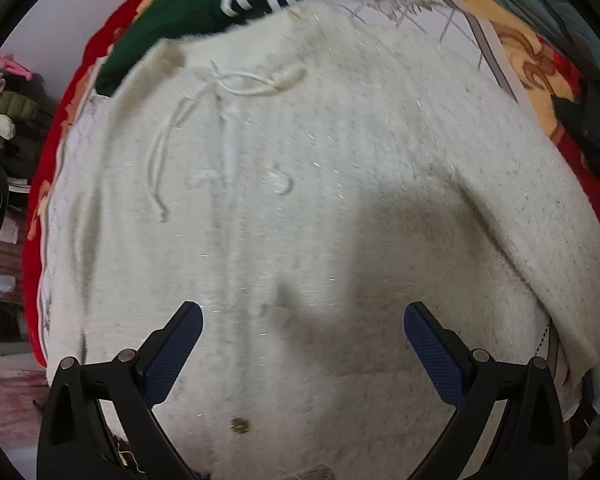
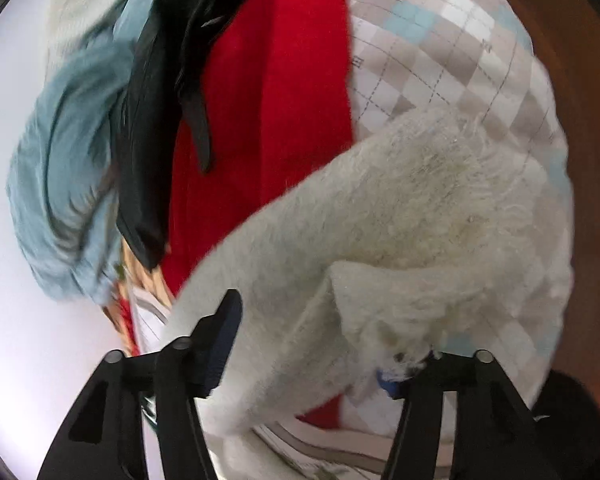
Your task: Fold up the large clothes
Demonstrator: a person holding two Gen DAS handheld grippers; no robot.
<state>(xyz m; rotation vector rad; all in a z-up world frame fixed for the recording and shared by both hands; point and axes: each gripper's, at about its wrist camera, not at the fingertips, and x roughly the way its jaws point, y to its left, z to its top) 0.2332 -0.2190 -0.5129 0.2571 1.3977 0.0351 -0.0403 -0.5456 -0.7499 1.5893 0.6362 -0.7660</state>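
Observation:
A fluffy white knit cardigan (image 1: pixel 300 200) lies spread flat, front up, with a drawstring bow (image 1: pixel 236 84) near the collar and a button (image 1: pixel 239 426) close to me. My left gripper (image 1: pixel 303 316) hovers over its lower front, jaws wide open and empty. In the right wrist view a fuzzy white sleeve or edge of the cardigan (image 2: pixel 380 220) drapes between the fingers of my right gripper (image 2: pixel 324 328). The jaws stand wide apart; the right fingertip is hidden by the fabric, so the cloth rests loose between them.
The cardigan lies on a red floral blanket (image 1: pixel 40 184) with a pale checked sheet (image 2: pixel 440 40). A dark green striped garment (image 1: pixel 204 8) lies beyond the collar. A black garment (image 2: pixel 160 100) and light blue cloth (image 2: pixel 60 160) lie left of the sleeve.

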